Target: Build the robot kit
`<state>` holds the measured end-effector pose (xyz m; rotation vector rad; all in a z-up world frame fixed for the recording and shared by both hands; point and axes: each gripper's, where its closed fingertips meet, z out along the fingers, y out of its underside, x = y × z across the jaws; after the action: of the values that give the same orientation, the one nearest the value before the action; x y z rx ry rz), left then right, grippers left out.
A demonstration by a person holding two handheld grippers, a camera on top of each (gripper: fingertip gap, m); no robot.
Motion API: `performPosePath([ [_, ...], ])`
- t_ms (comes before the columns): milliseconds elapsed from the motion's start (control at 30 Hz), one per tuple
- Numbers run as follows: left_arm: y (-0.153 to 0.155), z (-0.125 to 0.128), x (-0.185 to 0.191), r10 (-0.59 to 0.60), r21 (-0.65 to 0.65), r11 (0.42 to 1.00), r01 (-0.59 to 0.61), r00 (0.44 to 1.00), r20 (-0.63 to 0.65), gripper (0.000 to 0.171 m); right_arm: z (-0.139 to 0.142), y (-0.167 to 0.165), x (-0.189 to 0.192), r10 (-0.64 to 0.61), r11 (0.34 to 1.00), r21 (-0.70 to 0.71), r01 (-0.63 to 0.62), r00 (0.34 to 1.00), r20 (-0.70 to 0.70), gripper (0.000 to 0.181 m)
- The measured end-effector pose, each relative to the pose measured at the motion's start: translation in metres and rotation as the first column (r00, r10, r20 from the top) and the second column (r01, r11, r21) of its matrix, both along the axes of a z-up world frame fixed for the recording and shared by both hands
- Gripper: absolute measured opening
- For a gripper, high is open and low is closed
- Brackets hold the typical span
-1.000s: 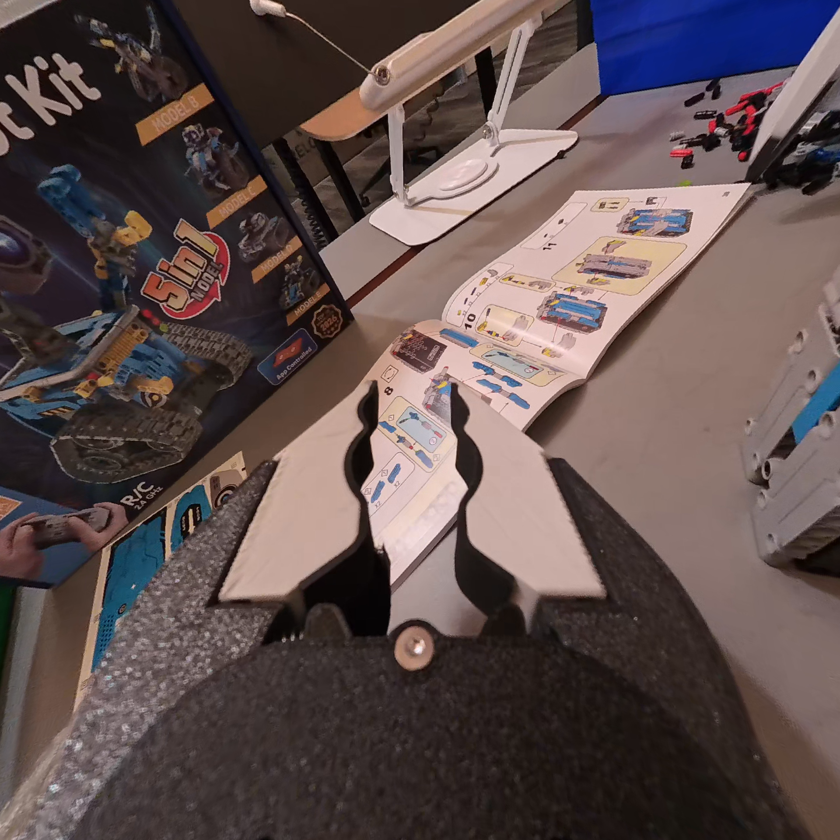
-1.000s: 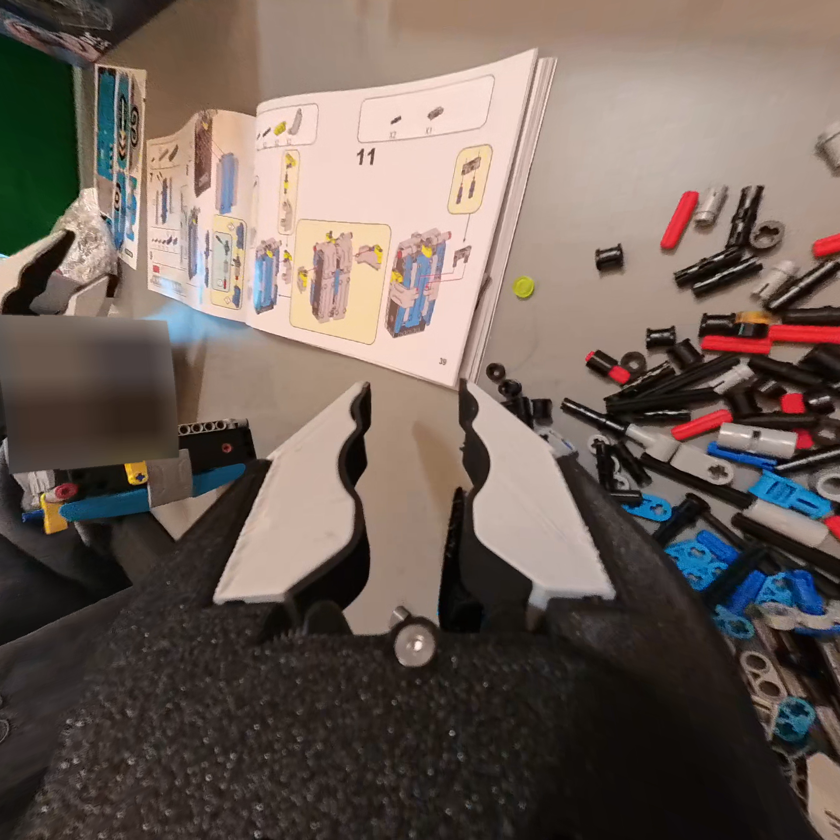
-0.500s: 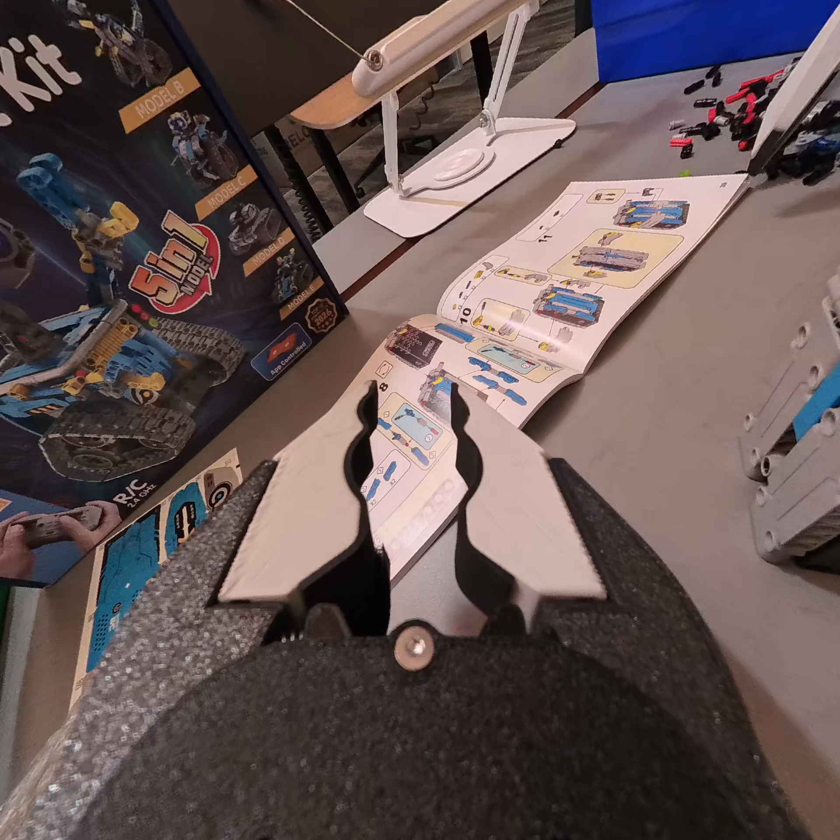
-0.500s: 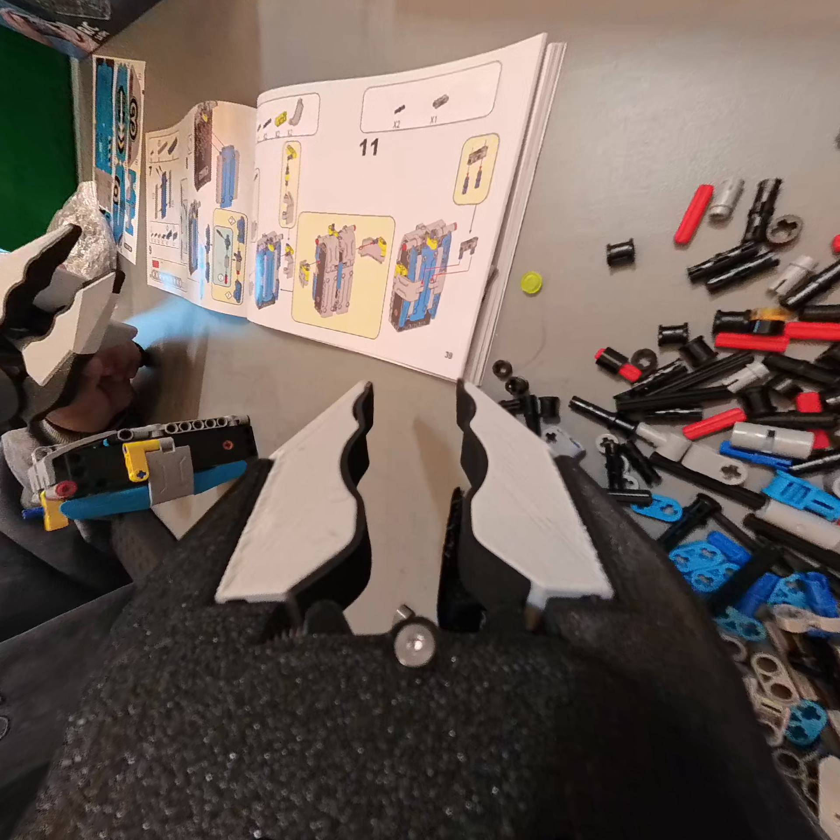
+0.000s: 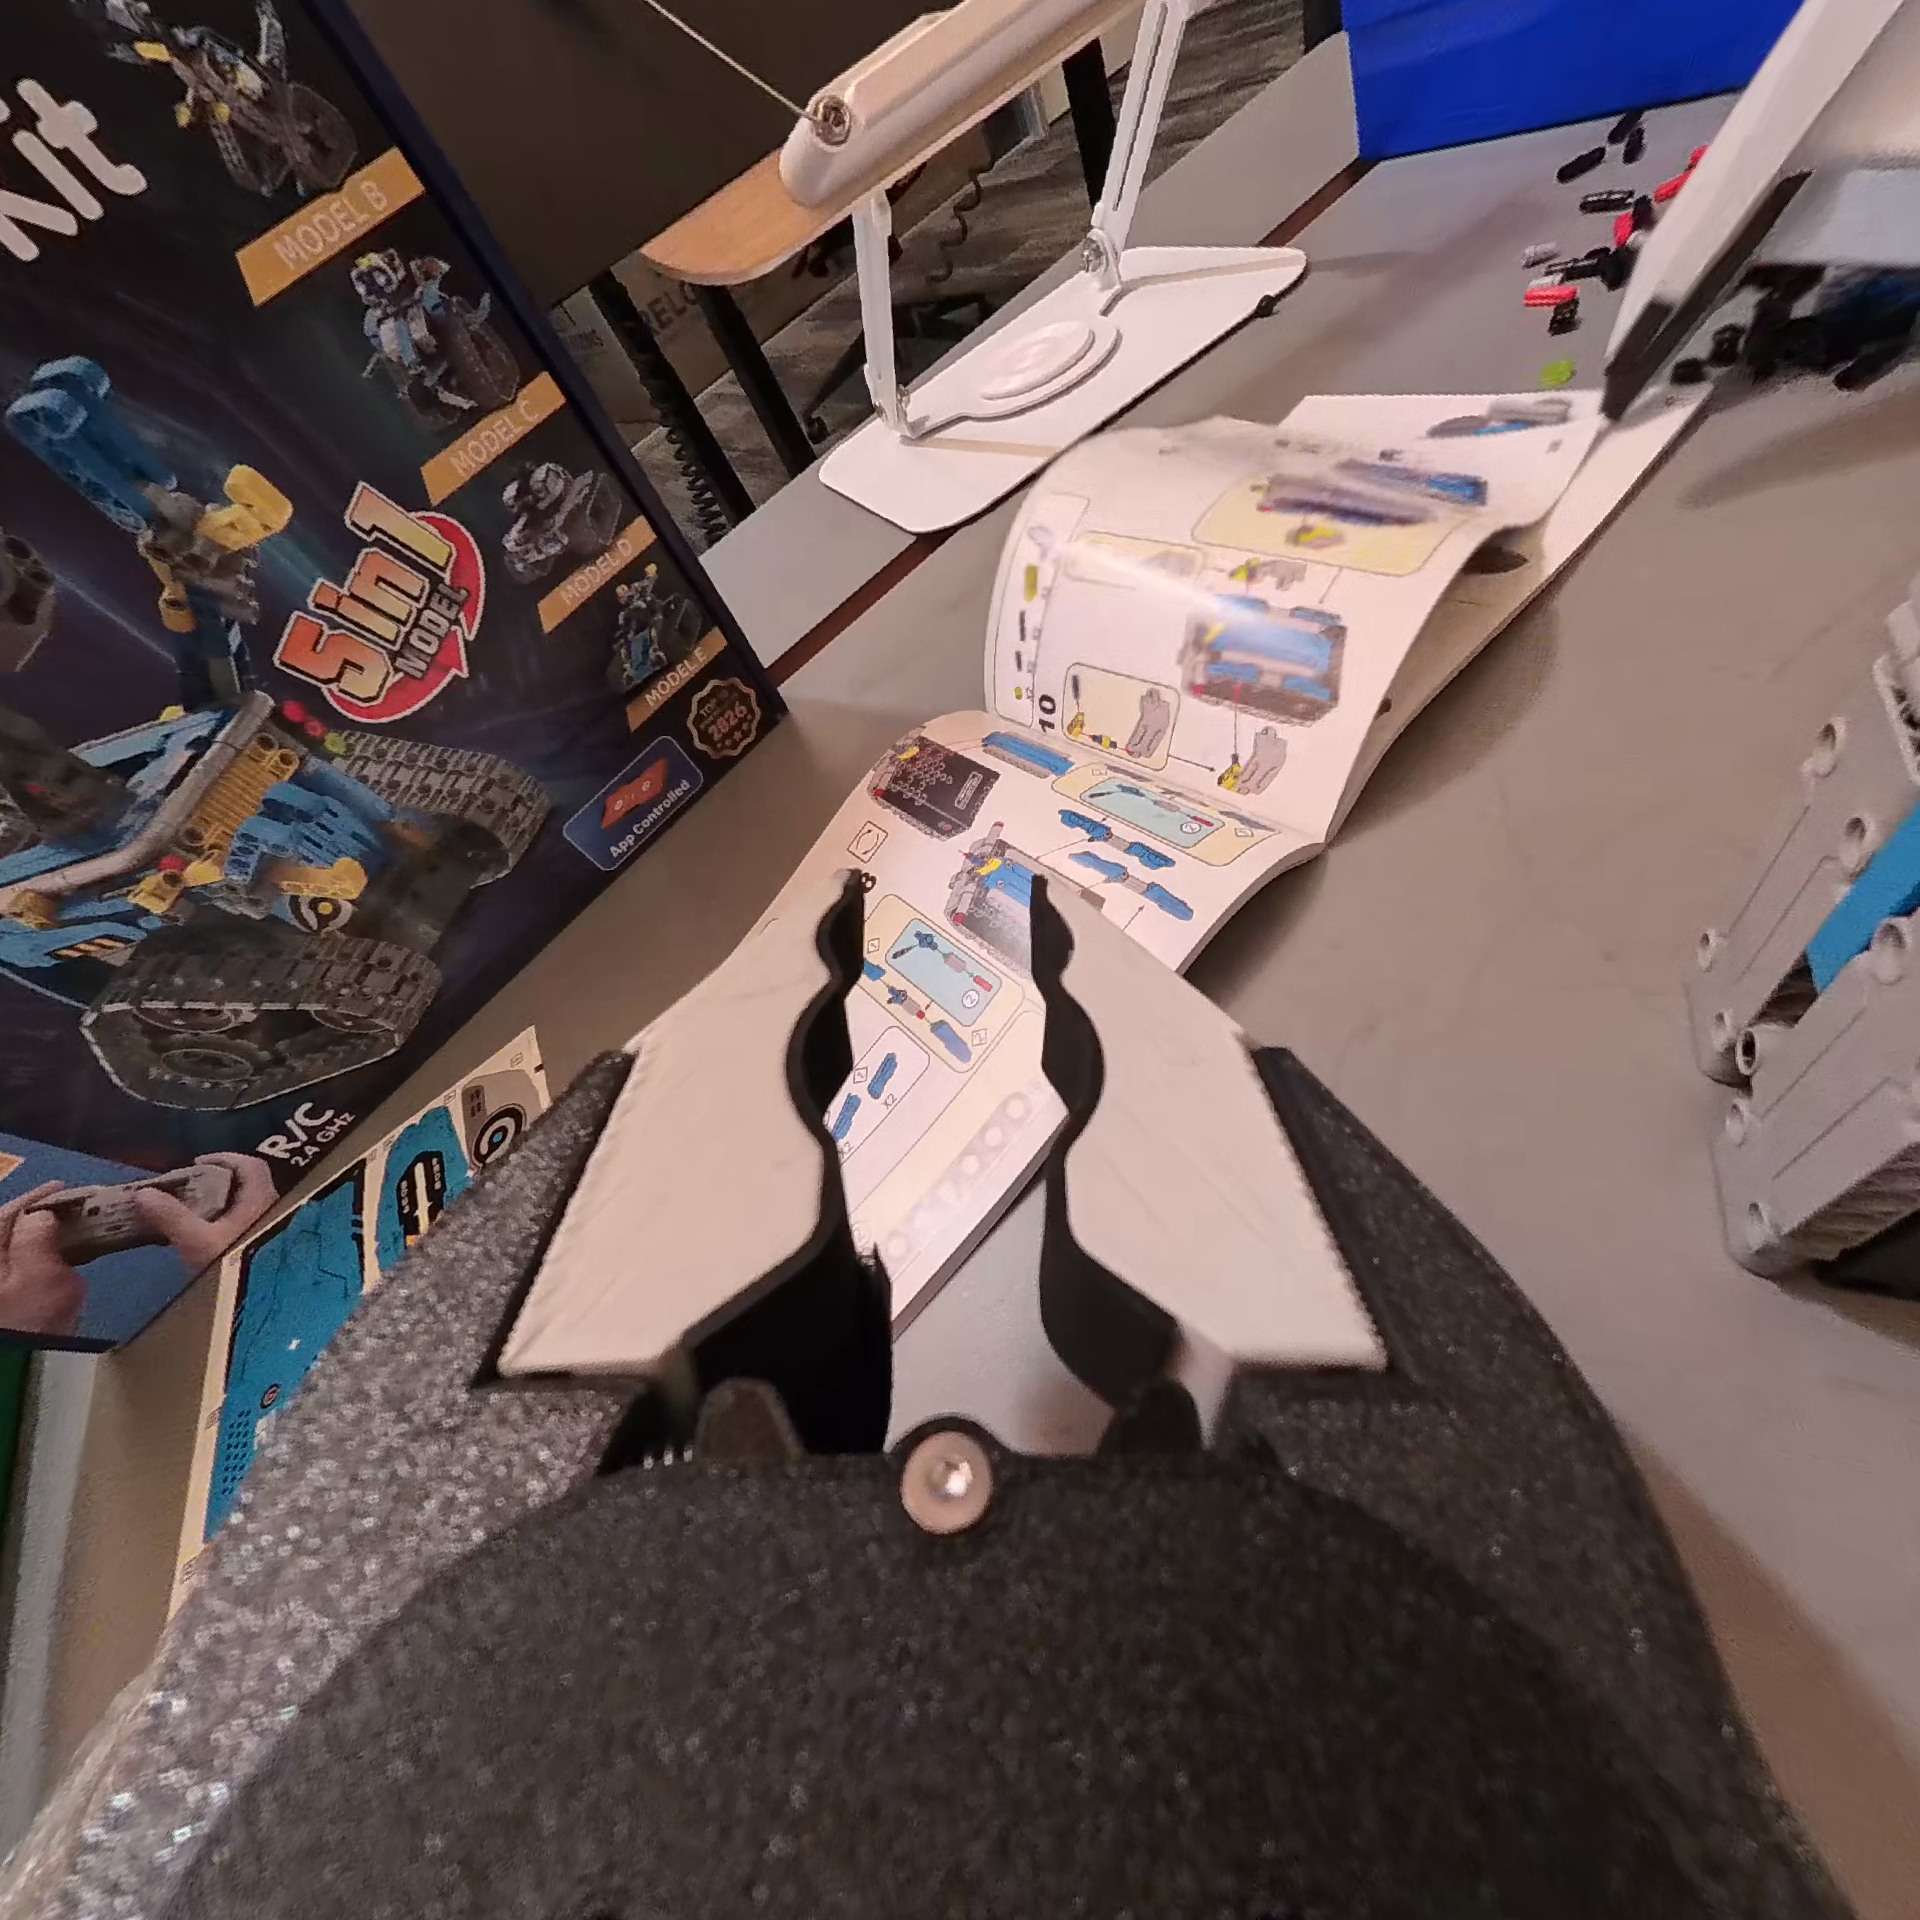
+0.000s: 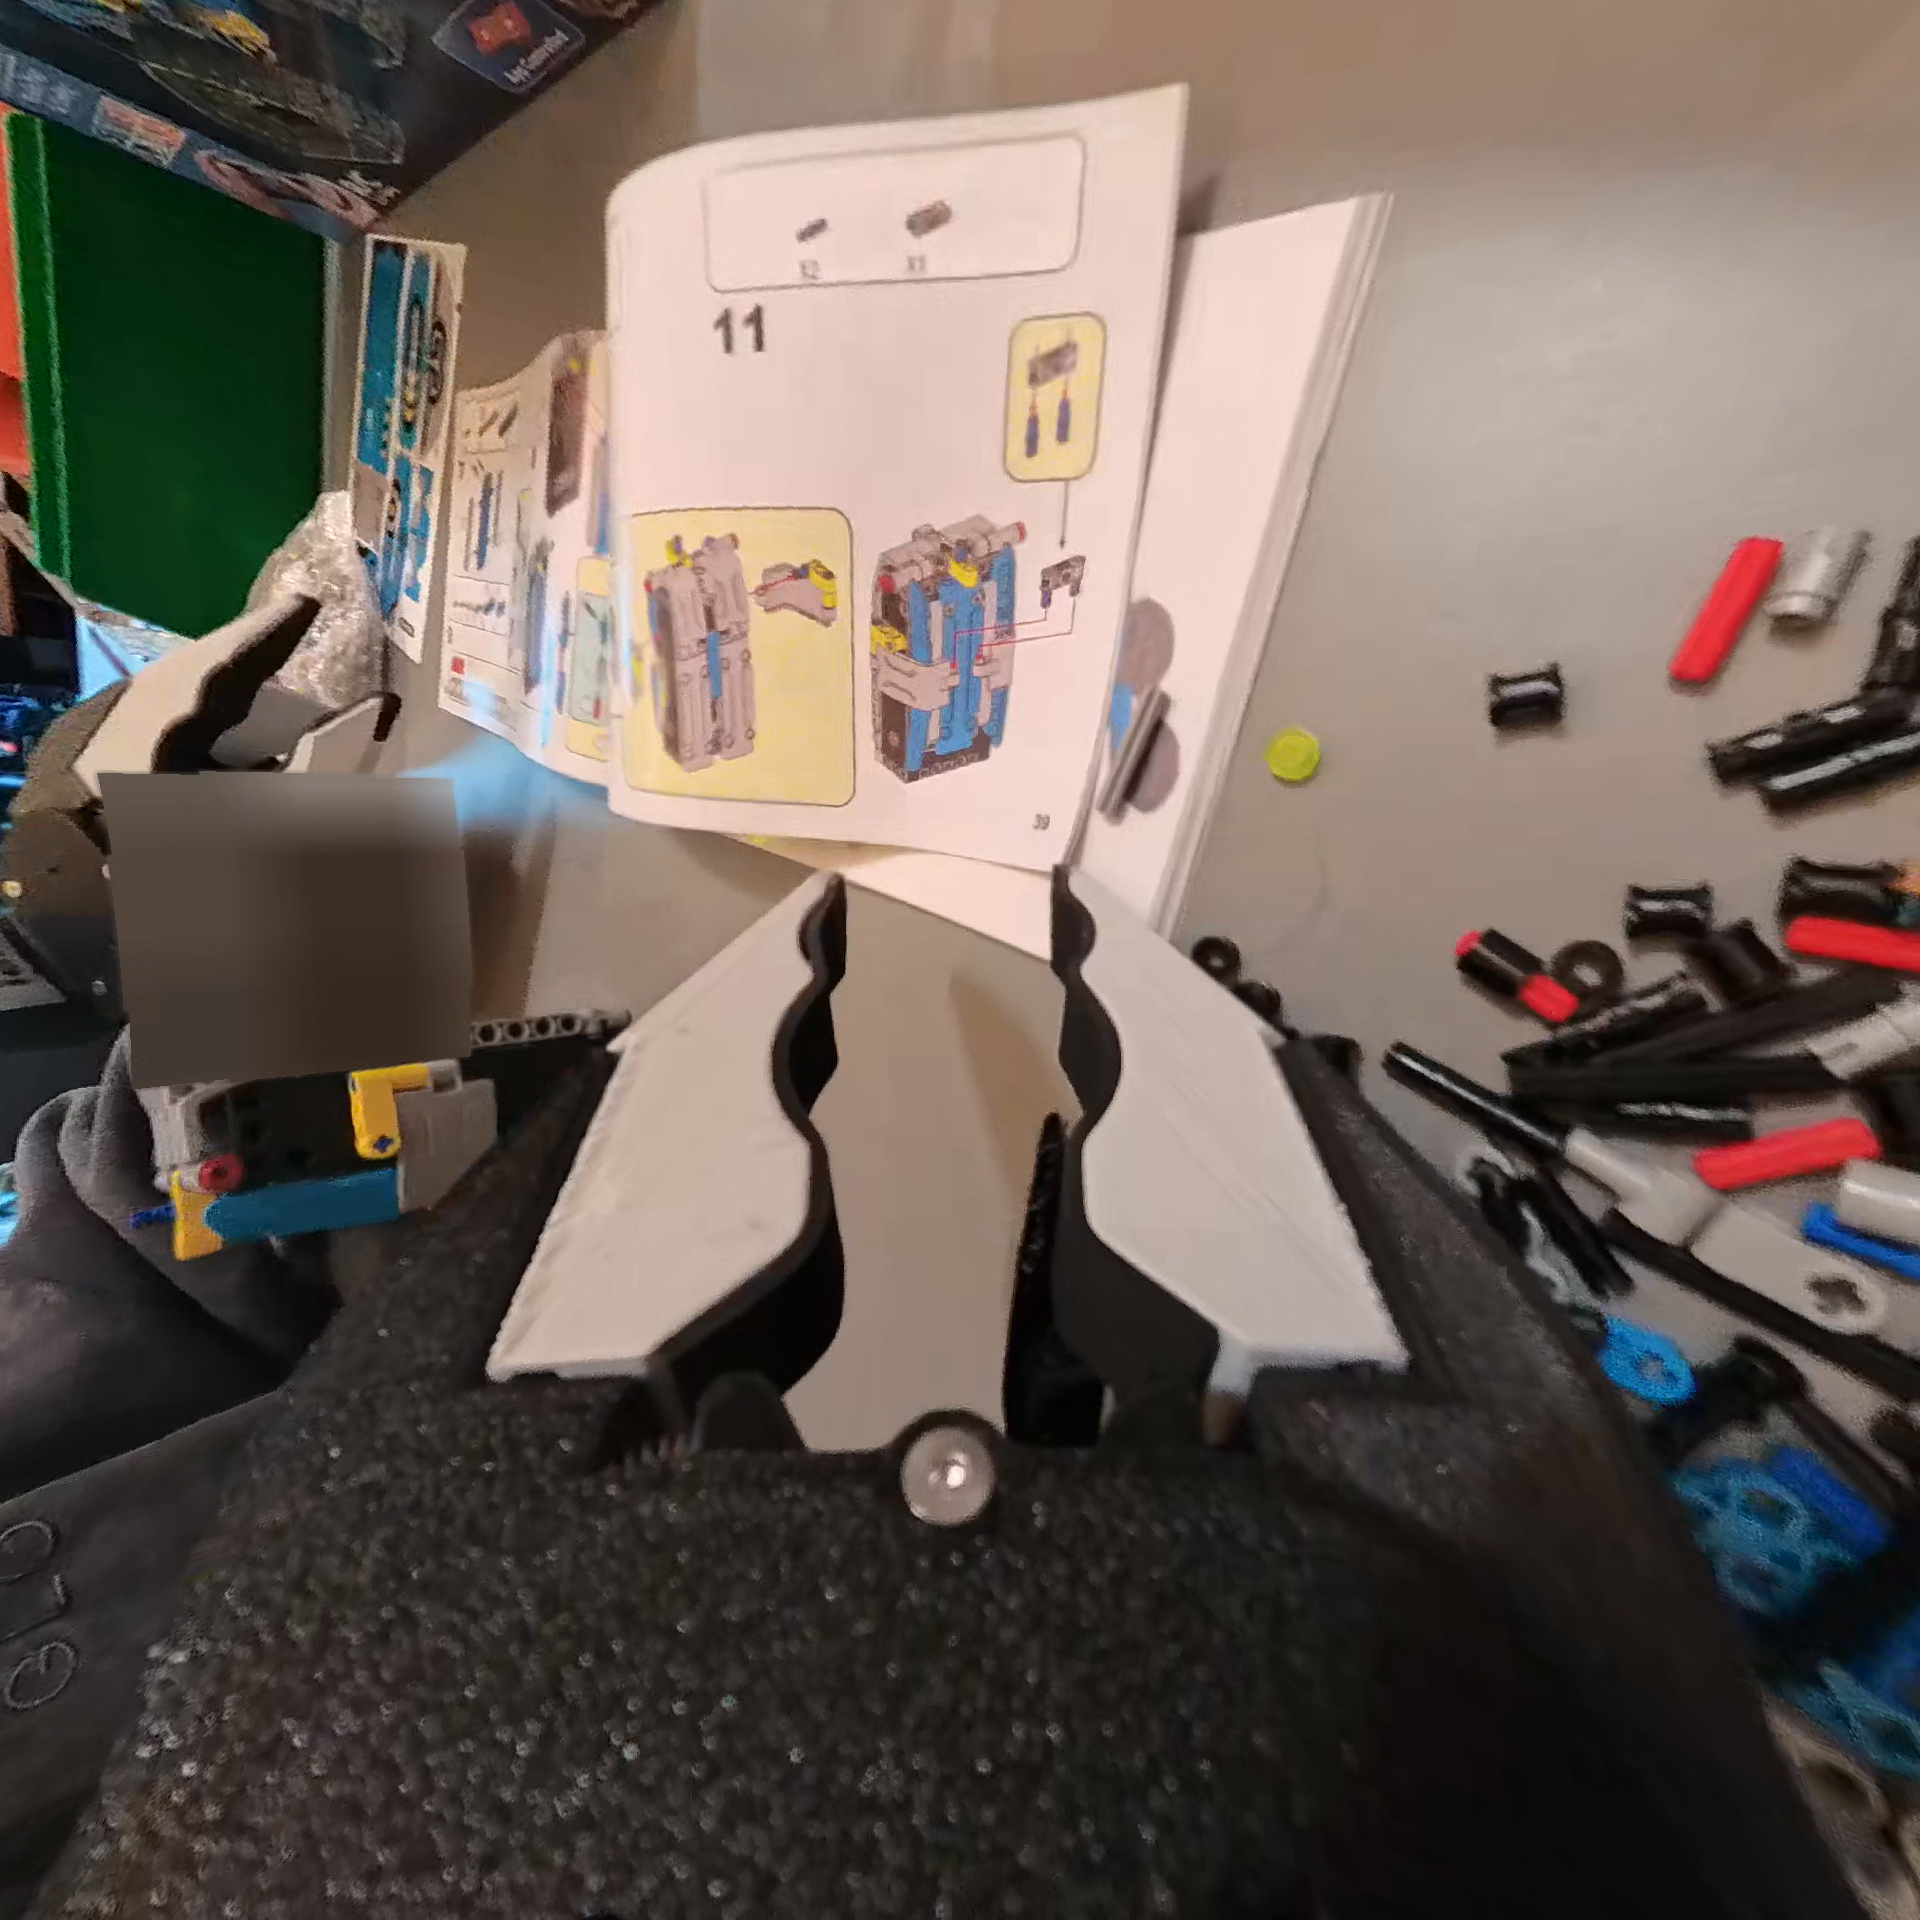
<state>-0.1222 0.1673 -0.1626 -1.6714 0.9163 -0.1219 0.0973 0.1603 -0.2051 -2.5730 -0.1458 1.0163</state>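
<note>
Left wrist view: left gripper (image 5: 945, 894) parted, empty, hung low over near page of open booklet (image 5: 1195, 665) on grey table (image 5: 1507, 1039). Printed box (image 5: 260, 623) stood left; sticker sheet (image 5: 312, 1299) beside it; white lamp (image 5: 1039, 353) beyond.

Right wrist view: right gripper (image 6: 945, 883) also parted, nothing between jaws; tips sat at lower edge of one curled-up page (image 6: 862, 468). Contact could not be told. Loose parts (image 6: 1714, 1091) scattered right; part-built model (image 6: 312, 1174) low left.
</note>
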Motion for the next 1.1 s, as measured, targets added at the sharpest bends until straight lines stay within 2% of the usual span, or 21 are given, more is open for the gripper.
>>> performPosePath([
  [333,0.000,-0.003,0.002,-0.016,-0.040,0.999,0.016,1.000,0.011,0.032,0.003,0.011,-0.049,0.060,0.998,0.023,-0.057,0.985,-0.165,0.042],
  [400,-0.002,-0.003,0.005,-0.036,-0.083,0.996,0.040,0.998,0.053,0.032,0.005,0.012,-0.063,0.084,0.996,0.043,-0.077,0.977,-0.196,0.043],
  [567,-0.006,-0.001,0.014,-0.098,-0.215,0.967,0.140,0.976,0.193,0.031,0.037,0.016,-0.106,0.163,0.982,0.147,-0.116,0.917,-0.363,0.052],
  [633,-0.012,-0.001,0.021,-0.151,-0.271,0.937,0.220,0.956,0.253,0.034,0.055,0.011,-0.126,0.232,0.965,0.215,-0.151,0.873,-0.428,0.058],
  [700,-0.021,-0.003,0.029,-0.218,-0.330,0.891,0.311,0.932,0.289,0.064,0.073,0.006,-0.146,0.293,0.942,0.290,-0.170,0.837,-0.462,0.064],
  [733,-0.018,-0.006,0.028,-0.210,-0.334,0.895,0.297,0.939,0.274,0.069,0.081,0.001,-0.157,0.341,0.922,0.335,-0.196,0.822,-0.456,0.066],
  [833,-0.009,0.001,0.029,-0.206,-0.269,0.923,0.276,0.943,0.260,0.067,0.103,-0.029,-0.190,0.524,0.832,0.440,-0.338,0.740,-0.422,0.073],
  [900,0.001,0.008,0.031,-0.177,-0.238,0.940,0.245,0.946,0.271,0.063,0.122,-0.045,-0.190,0.613,0.774,0.484,-0.407,0.671,-0.416,0.068],
  [933,0.005,0.010,0.032,-0.158,-0.238,0.943,0.231,0.944,0.289,0.059,0.129,-0.045,-0.180,0.626,0.759,0.503,-0.414,0.676,-0.389,0.063],
  [967,0.010,0.011,0.032,-0.136,-0.246,0.944,0.220,0.939,0.316,0.050,0.133,-0.039,-0.166,0.611,0.758,0.517,-0.398,0.711,-0.349,0.062],
  [1000,0.013,0.013,0.033,-0.116,-0.266,0.939,0.217,0.930,0.349,0.042,0.132,-0.027,-0.145,0.559,0.772,0.523,-0.362,0.778,-0.286,0.060],
  [1067,0.015,0.014,0.035,-0.101,-0.308,0.919,0.245,0.903,0.418,0.030,0.108,0.014,-0.086,0.325,0.823,0.514,-0.242,0.943,-0.075,0.056],
  [1100,0.014,0.015,0.035,-0.097,-0.320,0.910,0.263,0.887,0.451,0.026,0.087,0.031,-0.053,0.193,0.848,0.494,-0.195,0.980,0.054,0.047],
])
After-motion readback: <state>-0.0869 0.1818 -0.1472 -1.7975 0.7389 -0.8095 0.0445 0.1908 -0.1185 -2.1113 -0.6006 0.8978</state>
